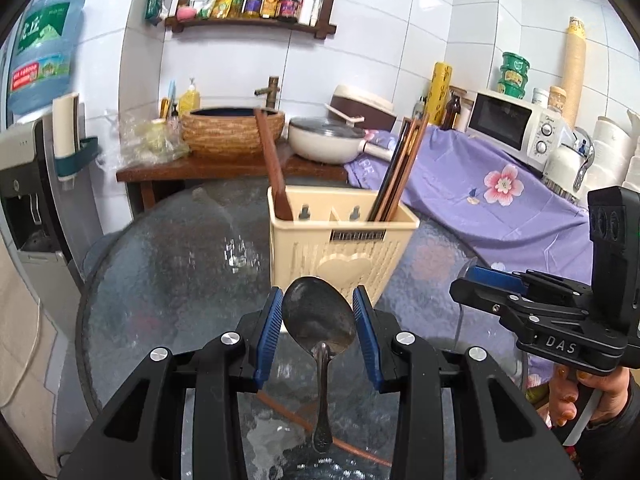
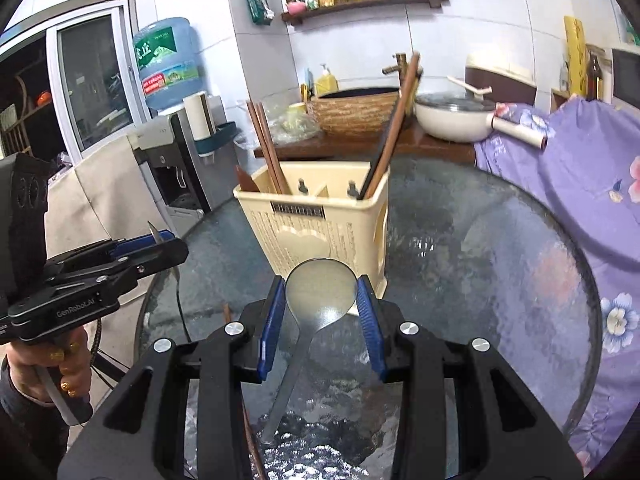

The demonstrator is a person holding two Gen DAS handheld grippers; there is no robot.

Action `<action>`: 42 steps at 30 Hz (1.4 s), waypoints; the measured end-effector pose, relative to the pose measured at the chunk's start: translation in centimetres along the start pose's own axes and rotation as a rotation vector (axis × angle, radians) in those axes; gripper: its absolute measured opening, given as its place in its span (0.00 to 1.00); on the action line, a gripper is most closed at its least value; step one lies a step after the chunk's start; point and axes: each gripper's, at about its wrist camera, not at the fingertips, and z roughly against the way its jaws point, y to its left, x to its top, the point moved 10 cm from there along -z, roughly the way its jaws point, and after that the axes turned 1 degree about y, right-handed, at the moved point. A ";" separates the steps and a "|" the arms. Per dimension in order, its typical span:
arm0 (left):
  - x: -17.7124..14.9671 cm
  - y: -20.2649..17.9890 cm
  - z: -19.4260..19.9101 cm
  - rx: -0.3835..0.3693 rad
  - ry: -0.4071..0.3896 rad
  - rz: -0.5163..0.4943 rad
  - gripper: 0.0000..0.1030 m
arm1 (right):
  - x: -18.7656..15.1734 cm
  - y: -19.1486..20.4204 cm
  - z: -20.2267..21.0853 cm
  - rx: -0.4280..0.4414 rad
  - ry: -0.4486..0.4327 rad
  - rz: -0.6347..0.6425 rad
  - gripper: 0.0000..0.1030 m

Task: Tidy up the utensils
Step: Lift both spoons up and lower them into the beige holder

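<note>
My left gripper (image 1: pixel 318 302) is shut on the bowl of a dark metal spoon (image 1: pixel 320 320); its handle hangs down toward me. My right gripper (image 2: pixel 321 292) is shut on the bowl of a pale spoon (image 2: pixel 316 300), handle also hanging down. Both are raised above the glass table (image 1: pixel 160 280), just in front of a cream utensil holder (image 1: pixel 344 248) (image 2: pixel 320 232). Dark chopsticks (image 1: pixel 396 168) lean in its right compartment and brown sticks (image 1: pixel 274 160) in its left. A loose chopstick (image 1: pixel 320 428) lies on the table below. The right gripper (image 1: pixel 470 278) shows at right, the left gripper (image 2: pixel 168 240) at left.
Behind the holder a wooden counter carries a woven basin (image 1: pixel 232 128) and a white lidded pan (image 1: pixel 326 140). A purple flowered cloth (image 1: pixel 480 200) covers the surface at right, with a microwave (image 1: pixel 516 124) on it. A water dispenser (image 1: pixel 24 184) stands left of the table.
</note>
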 end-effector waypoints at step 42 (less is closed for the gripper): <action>11.3 1.8 -4.9 0.121 -0.289 0.130 0.34 | 11.5 -1.1 -5.1 -0.345 -0.305 0.166 0.36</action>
